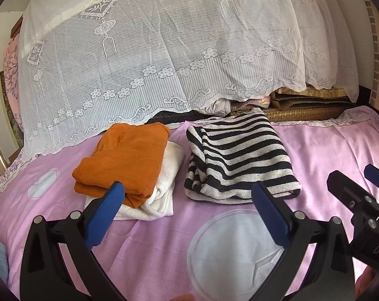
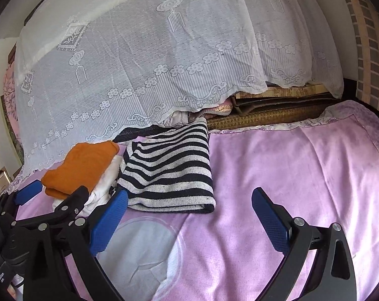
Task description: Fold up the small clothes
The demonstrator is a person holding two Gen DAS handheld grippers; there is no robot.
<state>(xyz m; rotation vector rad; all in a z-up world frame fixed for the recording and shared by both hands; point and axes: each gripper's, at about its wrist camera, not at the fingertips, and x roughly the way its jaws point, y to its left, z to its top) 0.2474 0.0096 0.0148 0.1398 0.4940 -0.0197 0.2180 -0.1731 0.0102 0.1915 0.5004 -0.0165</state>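
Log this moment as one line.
left gripper open, empty | right gripper open, empty | folded black-and-white striped knit top on pink blanket | folded orange garment atop white garment

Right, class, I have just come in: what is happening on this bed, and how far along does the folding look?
A person holds two grippers over a pink blanket. The left gripper and the right gripper are both open and hold nothing. A folded orange garment lies on a folded white garment. Beside that stack lies a folded striped garment. No unfolded clothes show in front of the grippers, so the folding looks mostly done.
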